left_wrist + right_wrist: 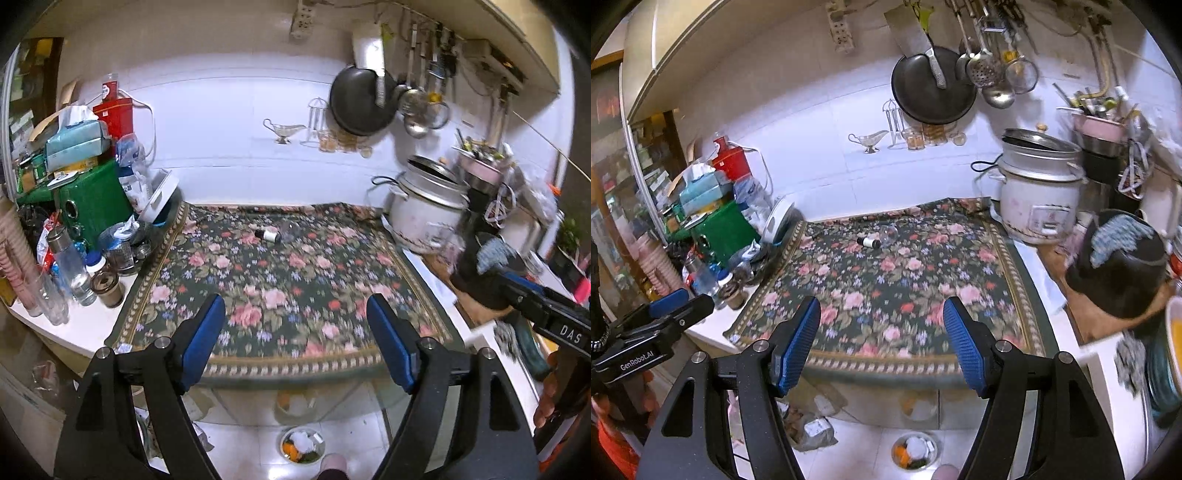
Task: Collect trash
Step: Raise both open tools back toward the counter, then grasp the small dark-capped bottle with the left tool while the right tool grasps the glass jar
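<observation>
The desk [92,325] carries a floral cloth [280,288], mostly bare, its fringed near edge overhanging the floor. Clutter lines its left side; a rice cooker [424,210] stands right. A small bottle [269,235] lies far on the cloth. A trash bowl [303,445] sits on the floor below. The left gripper [295,332], marked "GenRobot.AI", and the right gripper [882,339], marked "DAS", hang with jaws released, empty.
</observation>
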{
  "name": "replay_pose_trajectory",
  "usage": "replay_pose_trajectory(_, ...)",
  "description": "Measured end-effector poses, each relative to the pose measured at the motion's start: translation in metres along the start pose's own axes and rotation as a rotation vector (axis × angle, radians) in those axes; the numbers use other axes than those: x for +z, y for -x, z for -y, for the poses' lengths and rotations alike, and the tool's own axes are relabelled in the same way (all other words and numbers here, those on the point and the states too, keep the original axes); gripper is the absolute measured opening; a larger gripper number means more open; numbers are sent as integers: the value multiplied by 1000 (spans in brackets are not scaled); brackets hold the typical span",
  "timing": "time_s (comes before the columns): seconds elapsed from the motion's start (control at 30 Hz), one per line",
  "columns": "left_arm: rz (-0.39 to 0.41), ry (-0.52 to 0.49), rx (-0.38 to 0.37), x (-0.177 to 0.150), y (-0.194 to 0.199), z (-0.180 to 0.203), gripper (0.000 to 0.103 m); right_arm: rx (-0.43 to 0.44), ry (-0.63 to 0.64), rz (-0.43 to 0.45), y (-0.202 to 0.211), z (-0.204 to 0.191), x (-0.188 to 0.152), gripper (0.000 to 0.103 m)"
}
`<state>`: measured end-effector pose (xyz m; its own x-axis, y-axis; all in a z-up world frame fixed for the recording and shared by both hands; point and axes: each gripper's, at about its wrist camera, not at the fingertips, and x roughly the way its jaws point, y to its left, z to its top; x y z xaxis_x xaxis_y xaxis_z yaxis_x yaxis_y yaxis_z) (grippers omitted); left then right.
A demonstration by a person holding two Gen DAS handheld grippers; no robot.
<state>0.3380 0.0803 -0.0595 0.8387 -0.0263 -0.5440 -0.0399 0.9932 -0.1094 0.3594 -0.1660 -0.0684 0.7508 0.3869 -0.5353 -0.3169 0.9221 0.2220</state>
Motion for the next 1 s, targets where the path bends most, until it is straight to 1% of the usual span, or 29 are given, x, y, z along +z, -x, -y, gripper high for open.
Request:
replay_pose_trajectory(0.1,-8,26,5,23,-26,4,78,22,22,-12,-20,13,22,65)
replay_pose_trajectory(0.17,-11,55,25,40,-45,5,78,42,43,-23,-36,23,39,65)
replay_pose_trajectory(0.3,-6,122,66,61,-75,4,78,83,80,-56,-65,38,58,66)
replay_pose_trajectory(0.47,-2,122,153,83,-109,-1,78,99,99,-101,-108,52,76,66)
replay_pose_trajectory(0.57,0,128,163,96,-126,-11,79,127,79,-131,-135,57,87,66)
replay_pose_trajectory(0.67,-1,110,196,106,-149,-21,82,135,61,-146,-160,56,95,66)
replay_pose_trajectory(0.73,-10,98,189,110,-166,-30,83,129,50,-150,-177,54,101,66)
replay_pose_trajectory(0.83,-32,74,160,118,-195,-46,84,103,25,-160,-205,49,108,67)
replay_pose_trajectory(0.9,-46,49,141,124,-215,-58,84,79,-2,-172,-229,44,112,68)
replay_pose_trajectory(1.0,-74,17,125,135,-248,-83,84,49,-48,-213,-273,37,117,68)
